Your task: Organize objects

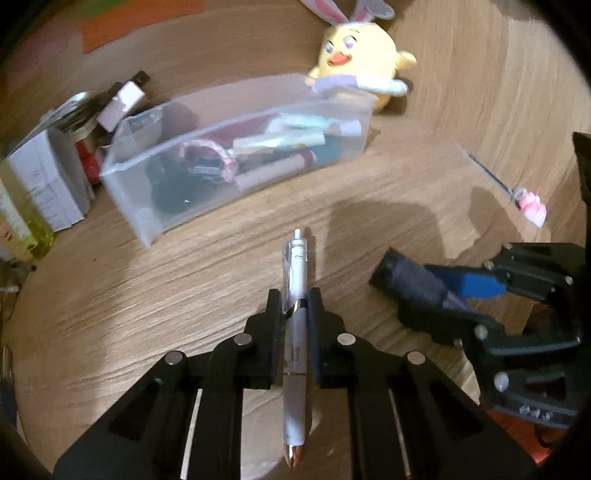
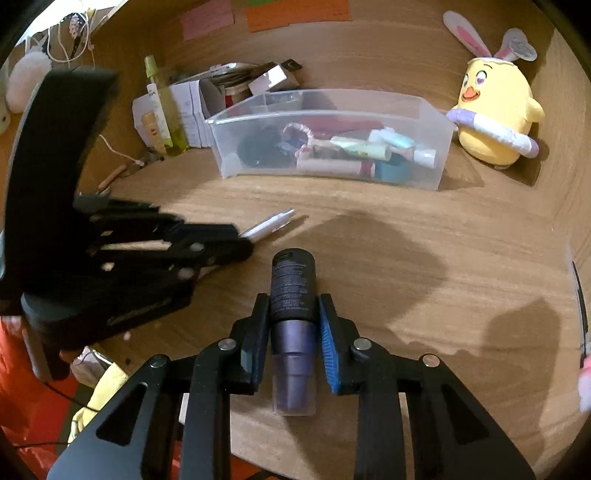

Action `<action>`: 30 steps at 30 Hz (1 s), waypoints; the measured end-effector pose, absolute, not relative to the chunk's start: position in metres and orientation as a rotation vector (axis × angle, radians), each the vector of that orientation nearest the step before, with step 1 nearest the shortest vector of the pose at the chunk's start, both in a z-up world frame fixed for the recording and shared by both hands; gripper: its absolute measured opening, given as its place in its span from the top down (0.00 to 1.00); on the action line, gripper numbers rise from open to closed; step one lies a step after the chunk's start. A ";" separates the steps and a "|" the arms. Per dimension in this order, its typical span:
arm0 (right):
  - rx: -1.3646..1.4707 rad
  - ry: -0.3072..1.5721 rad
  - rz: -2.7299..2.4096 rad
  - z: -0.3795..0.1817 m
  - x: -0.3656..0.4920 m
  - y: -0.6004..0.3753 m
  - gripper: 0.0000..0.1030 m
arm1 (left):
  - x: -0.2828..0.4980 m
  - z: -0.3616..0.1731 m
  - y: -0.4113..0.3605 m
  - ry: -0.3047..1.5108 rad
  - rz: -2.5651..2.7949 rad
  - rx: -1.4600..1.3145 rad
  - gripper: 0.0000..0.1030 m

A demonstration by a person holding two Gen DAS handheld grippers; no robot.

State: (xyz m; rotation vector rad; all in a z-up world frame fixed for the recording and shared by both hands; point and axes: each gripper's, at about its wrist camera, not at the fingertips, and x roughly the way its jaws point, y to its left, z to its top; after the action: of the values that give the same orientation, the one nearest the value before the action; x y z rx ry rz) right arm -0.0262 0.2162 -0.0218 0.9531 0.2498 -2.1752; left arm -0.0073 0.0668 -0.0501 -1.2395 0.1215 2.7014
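My left gripper (image 1: 294, 301) is shut on a white pen (image 1: 294, 332), held lengthwise above the wooden desk, its clicker end pointing toward a clear plastic bin (image 1: 207, 184) holding several small items. My right gripper (image 2: 293, 306) is shut on a dark cosmetic bottle (image 2: 292, 291) with a clear cap, held above the desk in front of the bin (image 2: 332, 173). In the left wrist view the right gripper (image 1: 454, 291) holds the bottle (image 1: 406, 280) at right. In the right wrist view the left gripper (image 2: 236, 240) holds the pen (image 2: 267, 224) at left.
A yellow plush chick (image 2: 495, 114) sits right of the bin. White boxes (image 1: 48, 184) and a yellow-green bottle (image 2: 168, 114) stand left of it. A thin pen with a pink charm (image 1: 524, 201) lies at the right. Sticky notes (image 2: 295, 14) hang on the back wall.
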 end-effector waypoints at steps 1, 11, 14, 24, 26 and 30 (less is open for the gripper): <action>0.939 0.242 -2.179 -0.017 -0.030 0.216 0.77 | -0.005 -0.045 0.064 0.102 2.731 -1.222 0.88; 0.821 0.210 -2.229 0.025 -0.063 0.209 0.77 | 0.000 0.000 0.045 -0.022 2.897 -1.032 0.88; 0.790 0.216 -2.242 0.036 -0.073 0.204 0.77 | -0.004 0.010 0.040 -0.058 2.915 -0.989 0.88; 0.719 0.239 -2.257 0.061 -0.104 0.186 0.77 | -0.023 0.039 0.023 -0.174 2.966 -0.891 0.88; 0.710 0.252 -2.256 0.063 -0.110 0.182 0.77 | -0.028 0.045 0.020 -0.201 2.969 -0.873 0.88; 0.700 0.267 -2.255 0.067 -0.122 0.176 0.77 | -0.037 0.056 0.015 -0.220 2.974 -0.850 0.88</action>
State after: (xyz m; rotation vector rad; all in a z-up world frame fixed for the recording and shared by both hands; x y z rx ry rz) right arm -0.1220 0.1758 0.0674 0.7002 0.2665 -2.2545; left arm -0.0373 0.0150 0.0557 -0.8503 -0.2198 2.9739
